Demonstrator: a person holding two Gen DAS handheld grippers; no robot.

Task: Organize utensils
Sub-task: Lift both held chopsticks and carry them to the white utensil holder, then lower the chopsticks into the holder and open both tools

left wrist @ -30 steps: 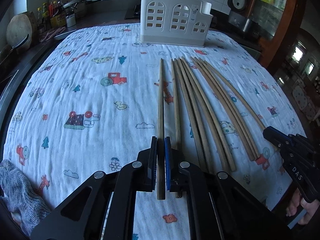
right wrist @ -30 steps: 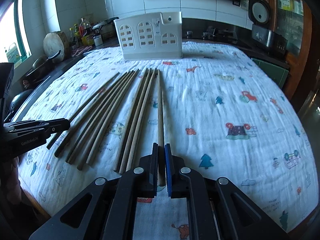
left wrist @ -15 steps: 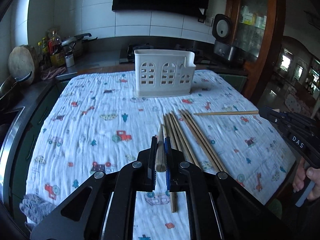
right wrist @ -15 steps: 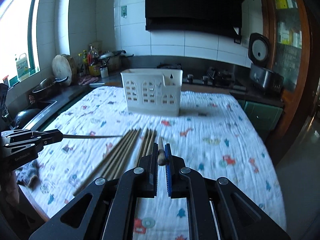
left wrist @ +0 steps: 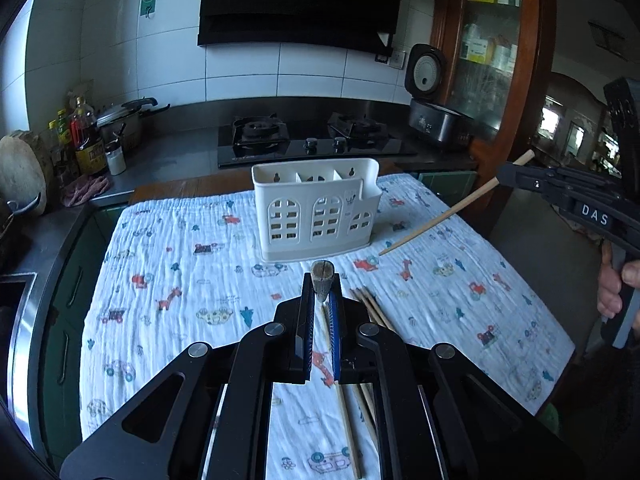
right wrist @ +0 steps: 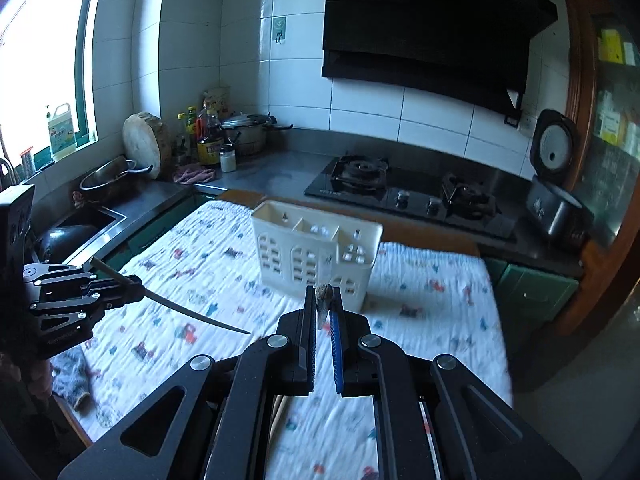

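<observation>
A: What is seen closest in the left wrist view?

B: The left gripper (left wrist: 322, 288) is seen clamped tight on one chopstick (left wrist: 322, 276). Only its blunt end is shown, poking up between the jaws. The rest is hidden behind the gripper.

A: And under it?

B: A few more chopsticks (left wrist: 370, 306) are left lying on the cartoon cloth (left wrist: 168, 280). They are partly covered by the black gripper arms, so they cannot be counted.

A: What about the other tool?

B: The right gripper (right wrist: 322, 300) is squeezed on a second chopstick (right wrist: 324, 294), seen end-on in its own view. In the left view that stick (left wrist: 440, 216) is shown whole, held up in the air and slanted down toward the cloth. The person's hand (left wrist: 612, 284) is cut off at the edge.

A: Is the left stick seen from the right side?

B: Yes, it is seen as a dark thin line (right wrist: 192, 312), lifted above the cloth. That picture is blurred, so the cloth prints are hard to make out.

A: And farther back?

B: The white utensil holder (left wrist: 316, 208) is stood upright on the cloth, beyond both grippers. Behind it the stove (left wrist: 304, 140) and a rice cooker (left wrist: 432, 120) are seen on the counter.
</observation>
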